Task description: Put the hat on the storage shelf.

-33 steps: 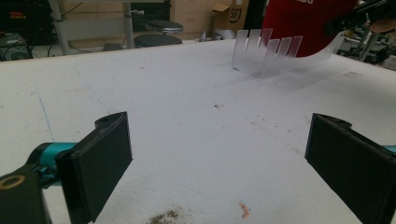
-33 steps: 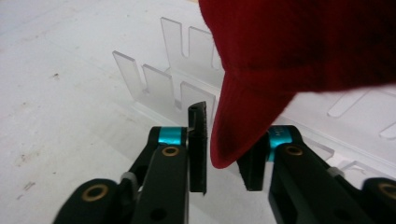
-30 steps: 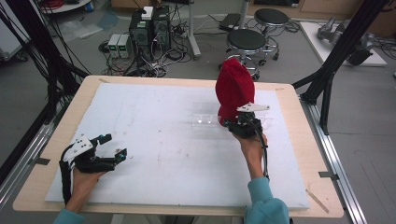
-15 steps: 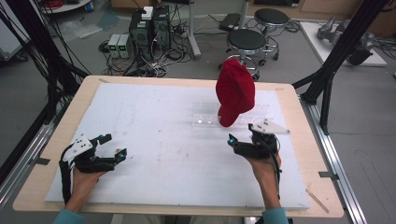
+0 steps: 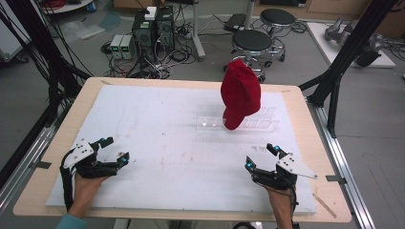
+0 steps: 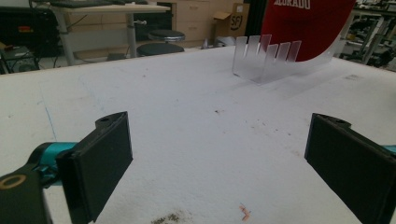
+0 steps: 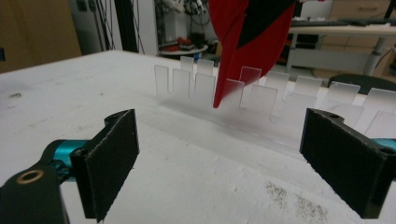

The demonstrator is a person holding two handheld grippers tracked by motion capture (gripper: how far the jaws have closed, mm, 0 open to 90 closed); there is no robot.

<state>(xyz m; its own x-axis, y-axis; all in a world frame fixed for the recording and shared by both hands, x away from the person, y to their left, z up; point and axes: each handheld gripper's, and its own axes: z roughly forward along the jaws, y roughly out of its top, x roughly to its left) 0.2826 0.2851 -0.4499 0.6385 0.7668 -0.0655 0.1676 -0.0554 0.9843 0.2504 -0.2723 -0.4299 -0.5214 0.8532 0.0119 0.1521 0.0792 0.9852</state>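
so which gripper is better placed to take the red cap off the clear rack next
Right, probably. The right gripper sits open almost straight in front of the red cap on the clear rack. The left gripper, also open, is far across the white mat.

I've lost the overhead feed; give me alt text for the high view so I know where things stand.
A red fabric cap stands upright on a clear acrylic slotted rack at the far right of a white foam-covered table. Nearer the person, the left gripper and right gripper rest open at the near corners, both empty and apart from the cap.
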